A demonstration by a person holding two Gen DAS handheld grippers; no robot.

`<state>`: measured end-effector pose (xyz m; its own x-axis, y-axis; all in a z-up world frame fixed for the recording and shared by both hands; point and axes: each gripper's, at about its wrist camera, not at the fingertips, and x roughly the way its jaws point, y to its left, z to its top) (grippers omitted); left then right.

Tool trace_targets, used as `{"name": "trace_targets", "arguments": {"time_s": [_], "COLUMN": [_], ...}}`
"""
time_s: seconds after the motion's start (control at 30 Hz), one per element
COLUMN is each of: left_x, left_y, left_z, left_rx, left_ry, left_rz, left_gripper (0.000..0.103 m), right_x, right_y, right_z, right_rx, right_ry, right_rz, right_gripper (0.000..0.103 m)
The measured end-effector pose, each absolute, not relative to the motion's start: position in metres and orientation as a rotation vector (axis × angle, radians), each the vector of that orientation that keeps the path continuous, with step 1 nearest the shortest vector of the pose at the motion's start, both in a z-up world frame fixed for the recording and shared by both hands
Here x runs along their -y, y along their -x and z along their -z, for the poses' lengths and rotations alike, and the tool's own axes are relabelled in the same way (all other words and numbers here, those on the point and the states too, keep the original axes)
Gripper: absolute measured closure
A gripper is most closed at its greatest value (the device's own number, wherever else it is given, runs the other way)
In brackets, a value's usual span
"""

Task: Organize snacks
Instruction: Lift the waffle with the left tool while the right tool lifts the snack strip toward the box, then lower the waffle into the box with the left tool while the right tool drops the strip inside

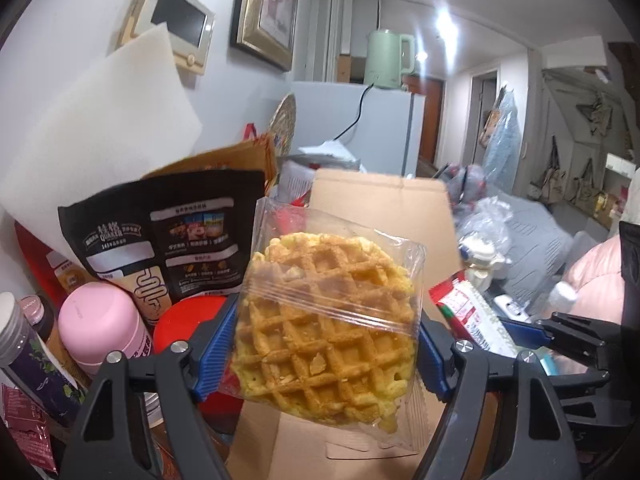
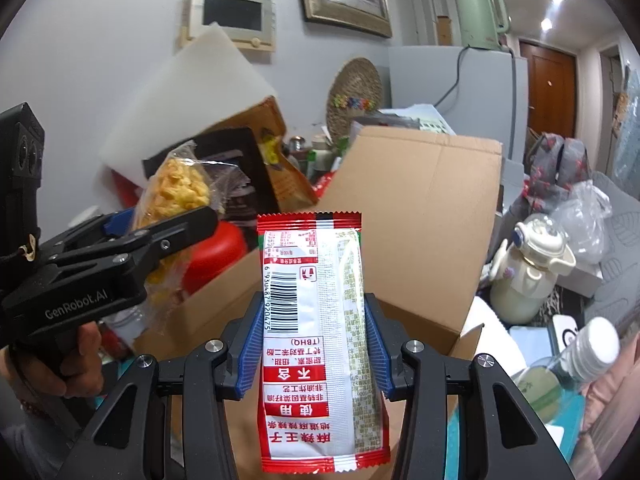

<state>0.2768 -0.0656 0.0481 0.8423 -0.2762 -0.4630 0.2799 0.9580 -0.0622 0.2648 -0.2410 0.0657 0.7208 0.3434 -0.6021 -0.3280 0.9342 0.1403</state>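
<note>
The left gripper had its jaws clamped on a clear-wrapped waffle, which stood between them above the open cardboard box. The right gripper had its jaws clamped on a red-and-white snack packet, upright between them, the box behind it.

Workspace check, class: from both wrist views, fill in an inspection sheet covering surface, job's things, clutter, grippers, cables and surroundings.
Surface: mostly hidden; an open cardboard box sits below both grippers.
Job's things: waffle pack and red snack packet, both held above the box.
Clutter: black oats bag, pink bottle, cream flask, plastic bags.
Grippers: left gripper shut on the waffle pack; right gripper shut on the snack packet.
Cables: black cord runs down from the green kettle.
Surroundings: white fridge, framed picture, wall panel, brown door.
</note>
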Motion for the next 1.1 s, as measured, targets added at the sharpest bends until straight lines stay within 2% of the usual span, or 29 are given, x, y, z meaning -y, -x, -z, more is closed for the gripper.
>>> {"name": "trace_targets", "arguments": {"time_s": [0.37, 0.83, 0.97, 1.1], "left_x": [0.067, 0.082, 0.089, 0.095], "left_y": [-0.312, -0.314, -0.314, -0.316], "left_z": [-0.008, -0.002, 0.0, 0.005], "left_rx": [-0.651, -0.746, -0.759, -0.771], "left_ry": [-0.057, -0.173, -0.216, -0.262], "left_rz": [0.239, 0.235, 0.224, 0.197], "left_gripper": [0.025, 0.021, 0.016, 0.016], "right_x": [0.235, 0.237, 0.238, 0.241], "right_y": [-0.288, -0.298, -0.299, -0.299], "right_z": [-0.03, -0.004, -0.002, 0.002], "right_rx": [-0.792, -0.895, -0.907, -0.92], "right_ry": [0.012, 0.061, 0.064, 0.072], "right_rz": [-0.337, -0.251, -0.244, -0.219], "right_gripper": [0.057, 0.056, 0.054, 0.049]}}
